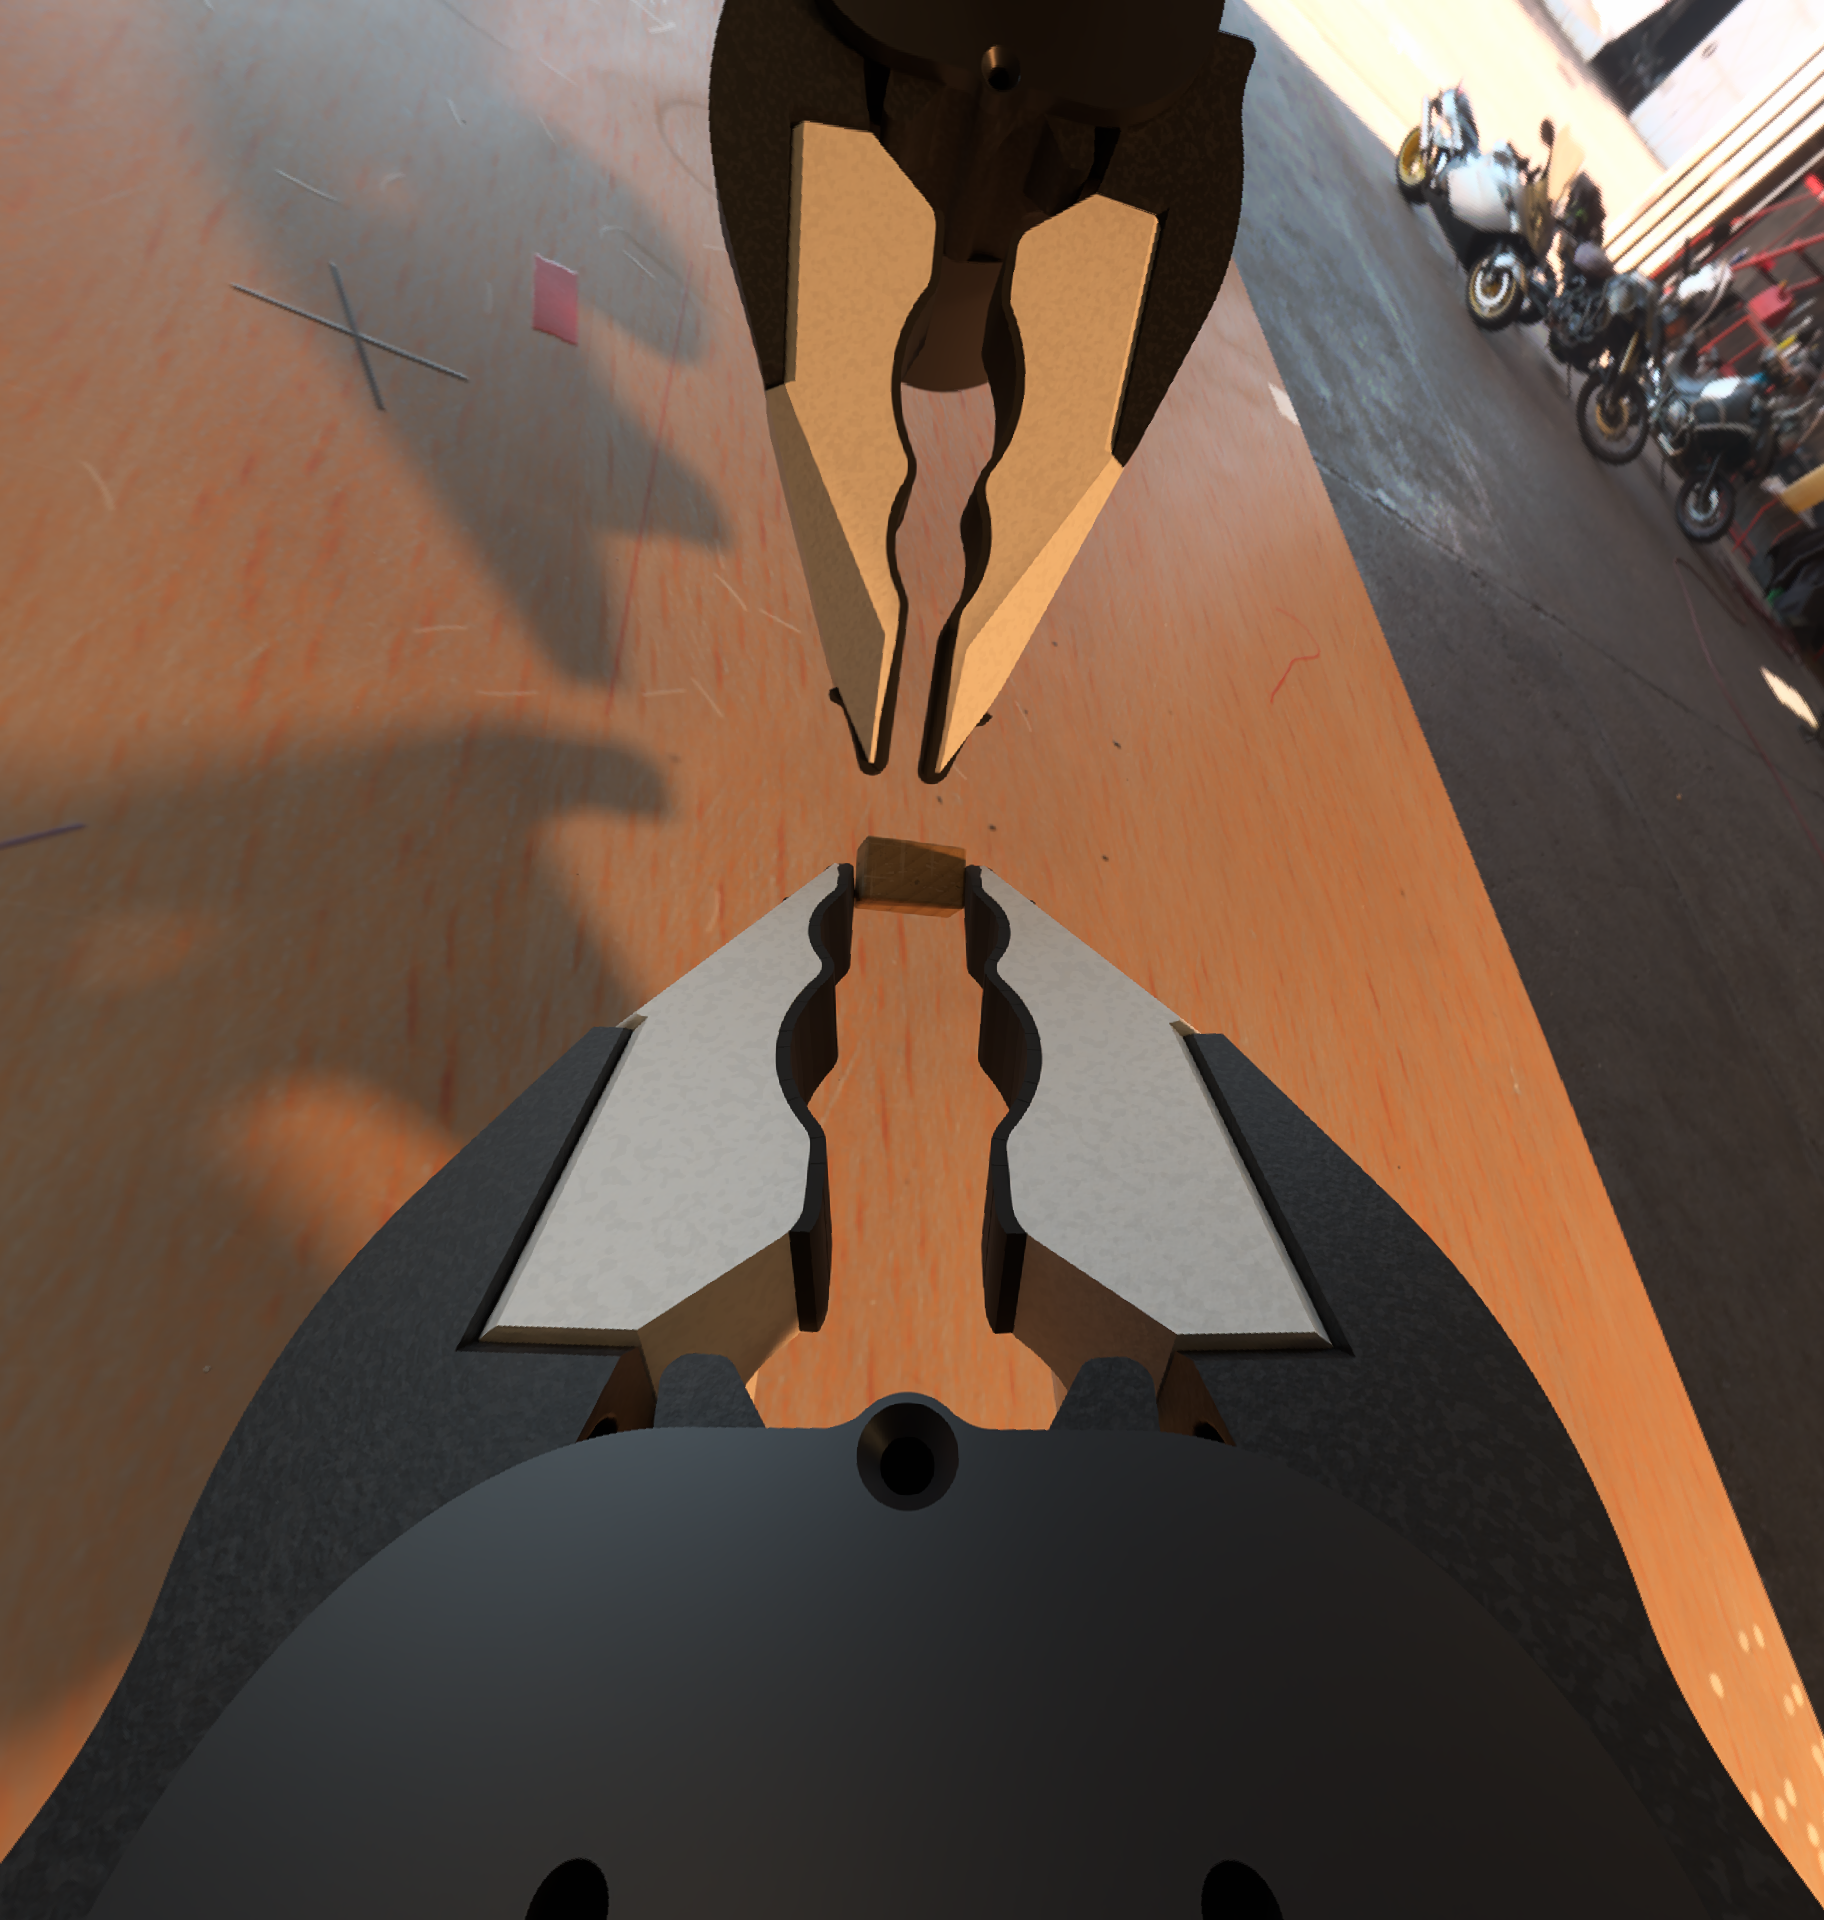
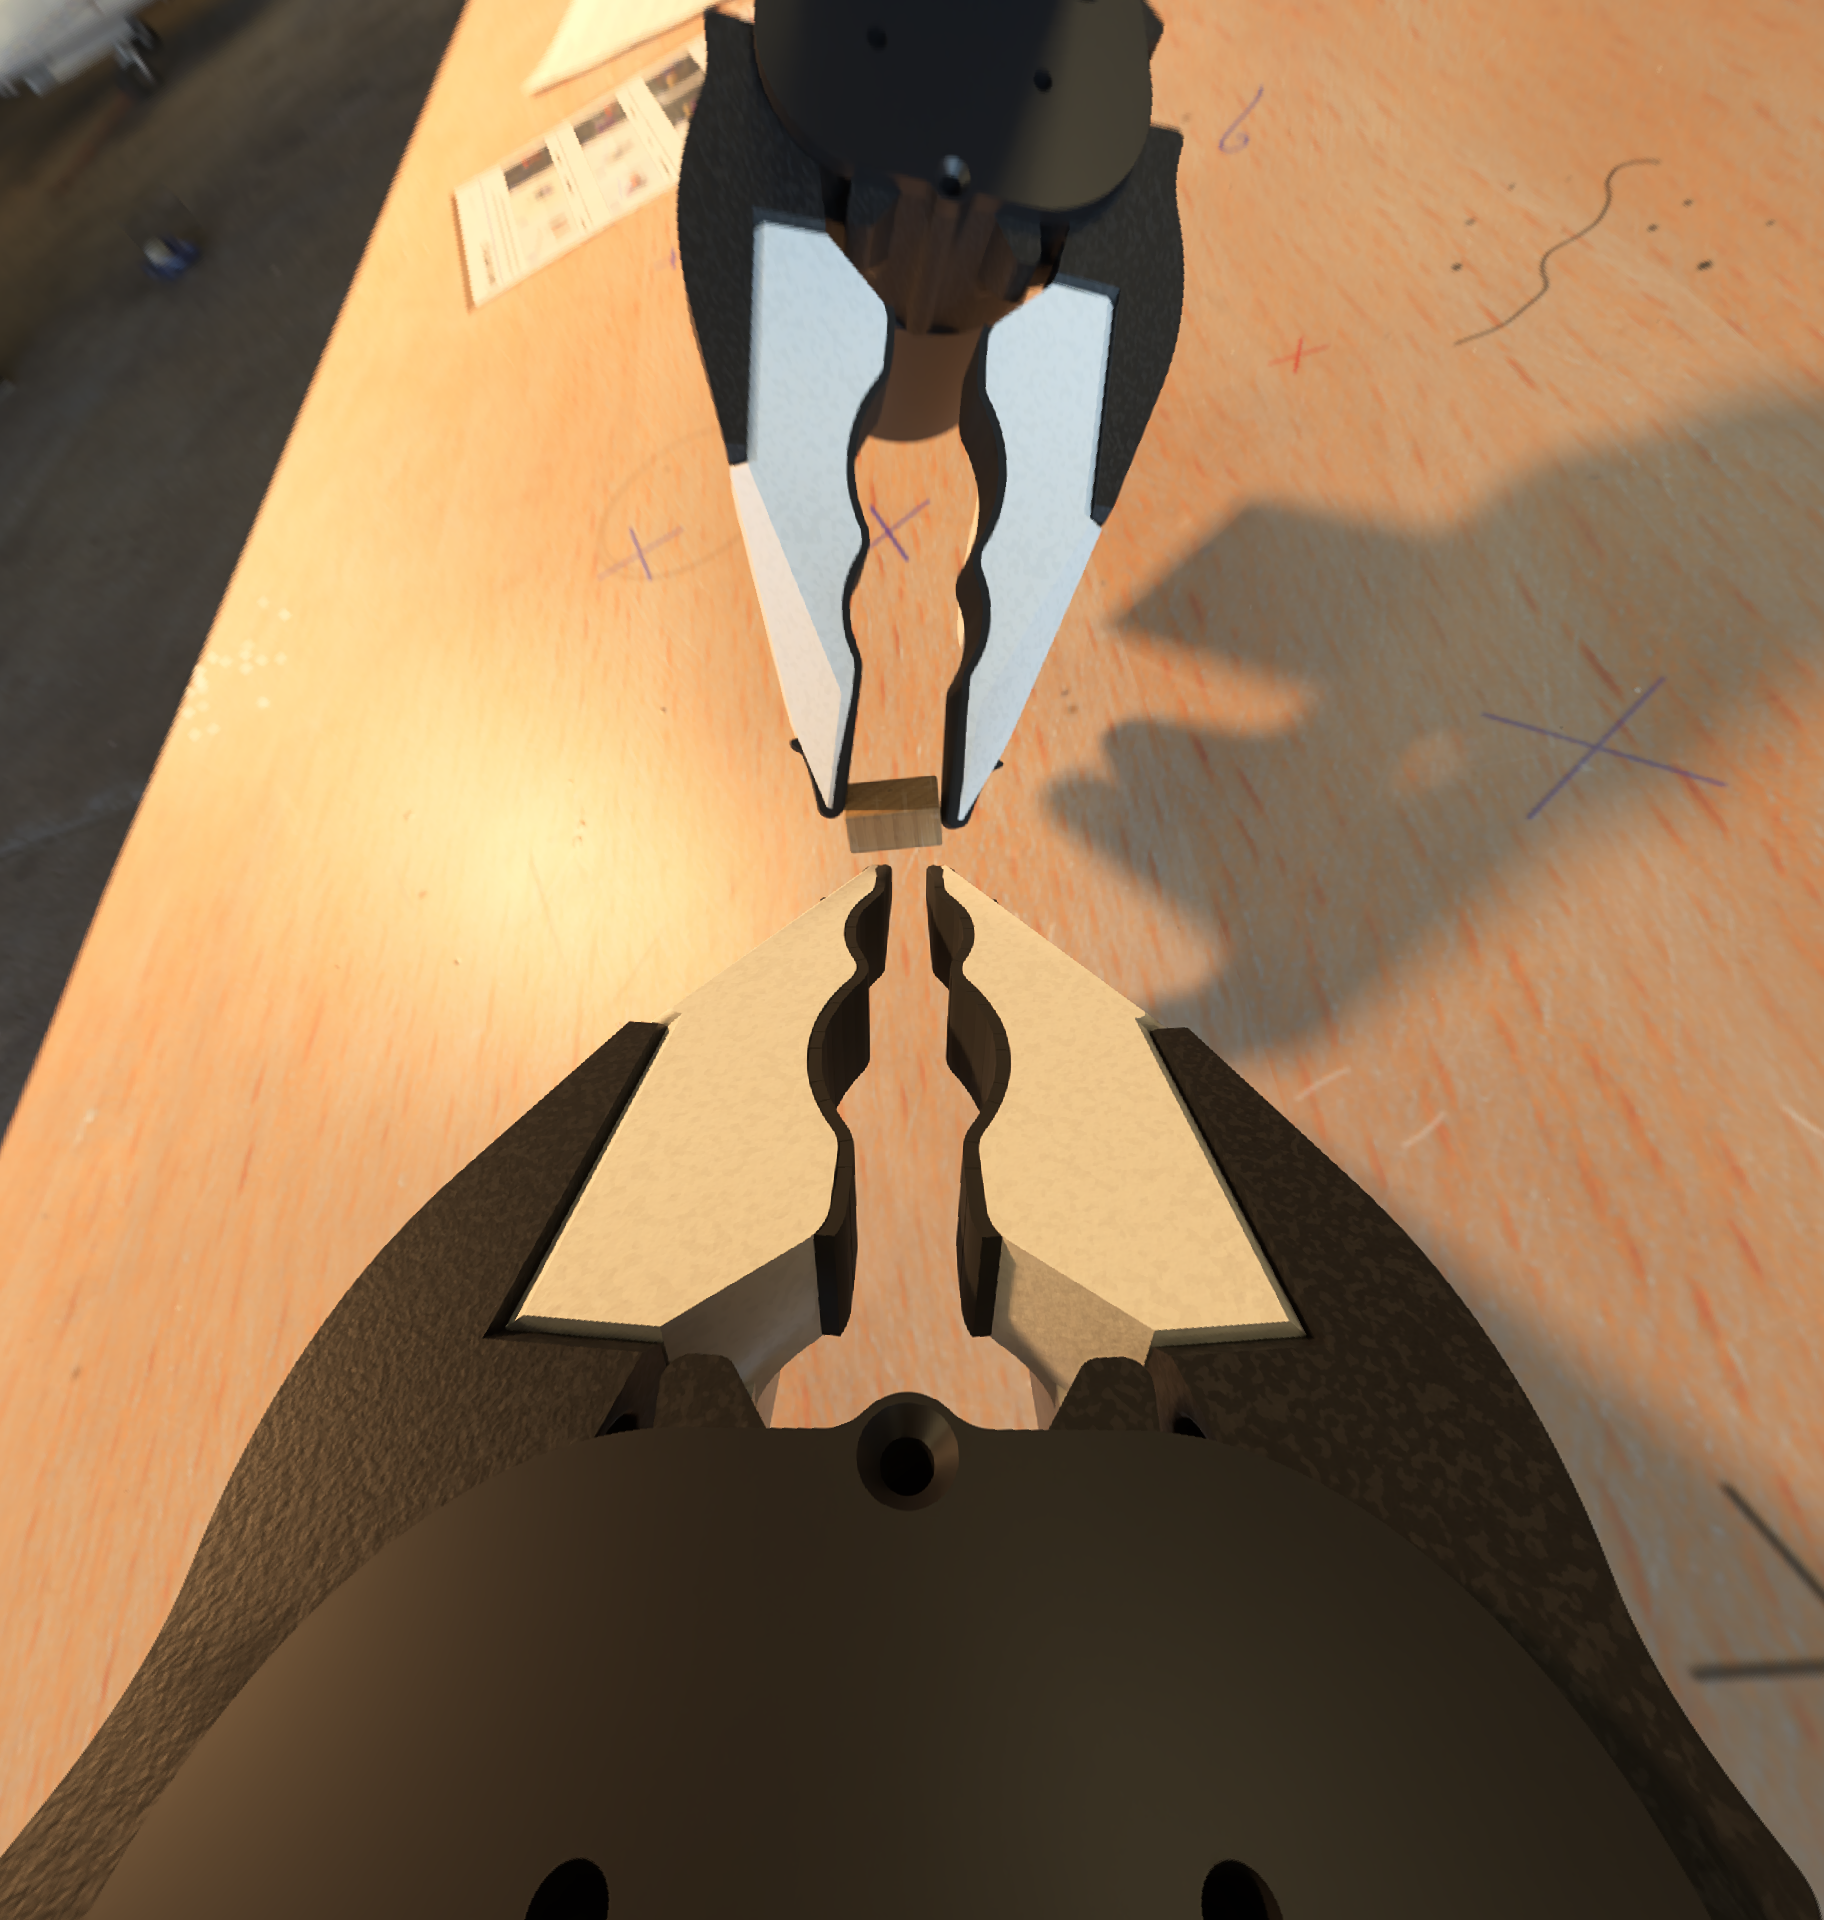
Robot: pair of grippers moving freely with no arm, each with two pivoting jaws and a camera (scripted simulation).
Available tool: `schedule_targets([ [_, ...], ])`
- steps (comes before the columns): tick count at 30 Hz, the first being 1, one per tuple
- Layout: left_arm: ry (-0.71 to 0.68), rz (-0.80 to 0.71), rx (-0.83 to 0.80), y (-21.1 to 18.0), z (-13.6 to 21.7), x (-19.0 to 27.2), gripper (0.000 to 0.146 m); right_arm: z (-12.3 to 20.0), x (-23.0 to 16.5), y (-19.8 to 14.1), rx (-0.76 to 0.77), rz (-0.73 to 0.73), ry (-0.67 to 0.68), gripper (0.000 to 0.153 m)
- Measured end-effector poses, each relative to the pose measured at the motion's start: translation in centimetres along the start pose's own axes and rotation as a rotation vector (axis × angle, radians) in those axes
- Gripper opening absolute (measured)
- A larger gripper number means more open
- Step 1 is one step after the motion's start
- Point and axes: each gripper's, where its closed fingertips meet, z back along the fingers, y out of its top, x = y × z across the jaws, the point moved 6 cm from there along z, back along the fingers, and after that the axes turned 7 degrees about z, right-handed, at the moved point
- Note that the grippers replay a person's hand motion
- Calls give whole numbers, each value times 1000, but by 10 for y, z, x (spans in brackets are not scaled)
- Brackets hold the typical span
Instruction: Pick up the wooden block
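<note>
The small wooden block (image 1: 910, 878) sits between the fingertips of my left gripper (image 1: 908, 885), over the orange wooden table (image 1: 264, 623). Both pale fingers touch its sides, so the left gripper is shut on it. I cannot tell whether the block rests on the table or hangs just above it. My right gripper (image 1: 903, 771) faces it from the far side, tips a short way from the block. In the right wrist view my right gripper (image 2: 908, 873) is shut with a thin slit between the tips and holds nothing. Just beyond it, the left gripper (image 2: 892, 812) holds the block (image 2: 890, 826).
The table edge runs along a dark floor (image 1: 1562, 675) on the right of the left wrist view, with parked motorcycles (image 1: 1614, 312) beyond. A small red patch (image 1: 555, 299) and pen crosses mark the table. Printed sheets (image 2: 575, 197) lie at the far left of the right wrist view.
</note>
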Motion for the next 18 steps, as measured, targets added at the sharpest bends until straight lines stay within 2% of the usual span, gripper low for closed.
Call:
schedule_targets([
  [8, 6, -48, -58, -5, -9, 5, 21, -3, -9, -14, -182, 57, 33, 6],
  [13, 24, -93, -172, -16, -25, 11, 21, -6, -18, -25, -298, 112, 74, 6],
  [18, 77, -161, -252, -24, -37, 15, 21, -10, -22, -29, -334, 133, 101, 6],
])
